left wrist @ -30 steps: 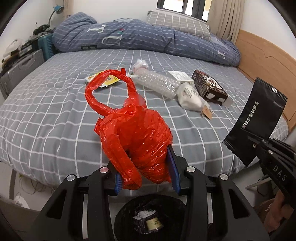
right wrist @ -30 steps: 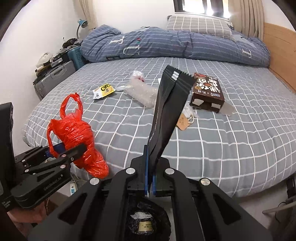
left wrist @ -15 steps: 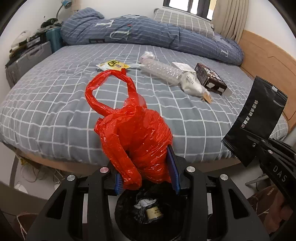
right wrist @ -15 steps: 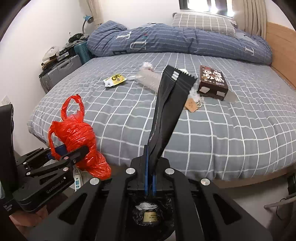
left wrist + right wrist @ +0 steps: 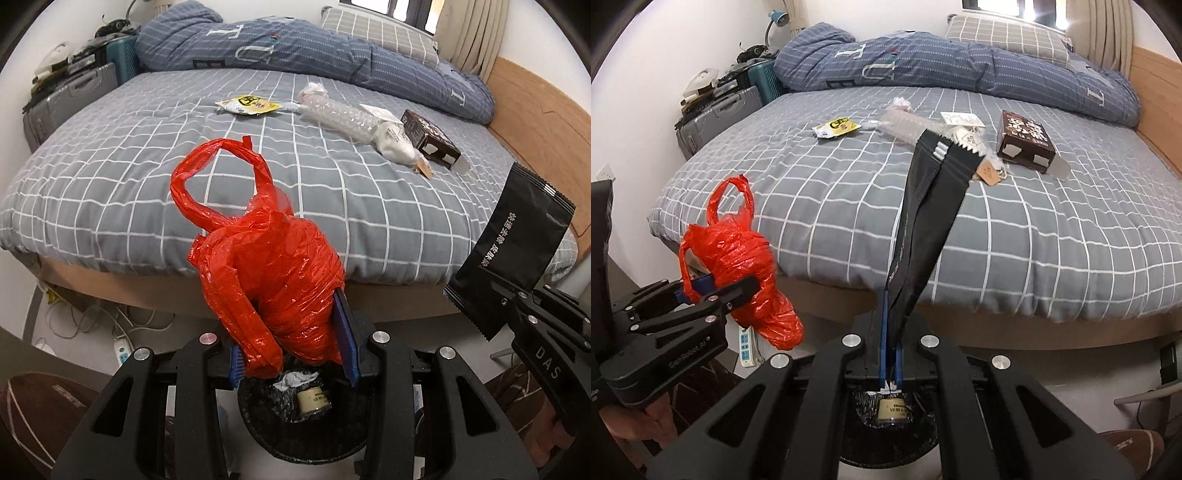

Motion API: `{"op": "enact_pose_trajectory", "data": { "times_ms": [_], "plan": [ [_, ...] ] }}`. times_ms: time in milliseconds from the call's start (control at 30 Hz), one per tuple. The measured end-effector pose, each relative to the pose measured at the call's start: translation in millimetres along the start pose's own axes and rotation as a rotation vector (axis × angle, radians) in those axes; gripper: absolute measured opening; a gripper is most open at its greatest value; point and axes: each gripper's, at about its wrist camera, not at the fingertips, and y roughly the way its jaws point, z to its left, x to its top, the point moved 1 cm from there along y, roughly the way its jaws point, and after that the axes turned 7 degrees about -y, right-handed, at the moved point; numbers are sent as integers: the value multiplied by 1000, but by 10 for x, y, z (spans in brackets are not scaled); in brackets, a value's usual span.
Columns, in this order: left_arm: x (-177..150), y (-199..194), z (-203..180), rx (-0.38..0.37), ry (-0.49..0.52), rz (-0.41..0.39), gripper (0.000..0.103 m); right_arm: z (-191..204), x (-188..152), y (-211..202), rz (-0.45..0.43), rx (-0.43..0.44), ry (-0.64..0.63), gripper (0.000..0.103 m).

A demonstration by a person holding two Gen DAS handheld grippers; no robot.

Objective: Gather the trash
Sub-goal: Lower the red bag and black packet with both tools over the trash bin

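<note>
The left gripper (image 5: pixel 291 354) is clamped on a crumpled red plastic bag (image 5: pixel 269 273), held directly above the black trash bin (image 5: pixel 295 435) on the floor at the near edge of the bed (image 5: pixel 110 177). The right gripper (image 5: pixel 891 369) is clenched on a flat black sachet (image 5: pixel 923 229), also above the bin. The bin already contains a small jar and crumpled paper.

Judged status: two items are at the drop point but not yet released. Remaining on the bed, toward the far side: a yellow packet (image 5: pixel 249 105), a bubble-wrap roll (image 5: pixel 340 116), a white bundle with tags (image 5: pixel 395 144) and a dark brown box (image 5: pixel 430 142).
</note>
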Motion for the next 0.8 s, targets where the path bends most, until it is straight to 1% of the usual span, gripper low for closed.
{"op": "enact_pose_trajectory", "data": {
  "times_ms": [133, 267, 400, 567, 800],
  "plan": [
    [-27, -41, -9, -6, 0, 24, 39, 20, -46, -38, 11, -11, 1, 2],
    [-28, -147, -19, 9, 11, 16, 39, 56, -69, -103, 20, -14, 8, 2],
    [-114, -143, 11, 13, -1, 36, 39, 112, -159, -75, 57, -8, 9, 2],
    [-319, -7, 66, 25, 0, 79, 39, 216, -355, 74, 116, -2, -9, 2],
    [-543, 277, 168, 28, 2, 141, 39, 210, -605, 425, 187, -12, -2, 2]
  ]
}}
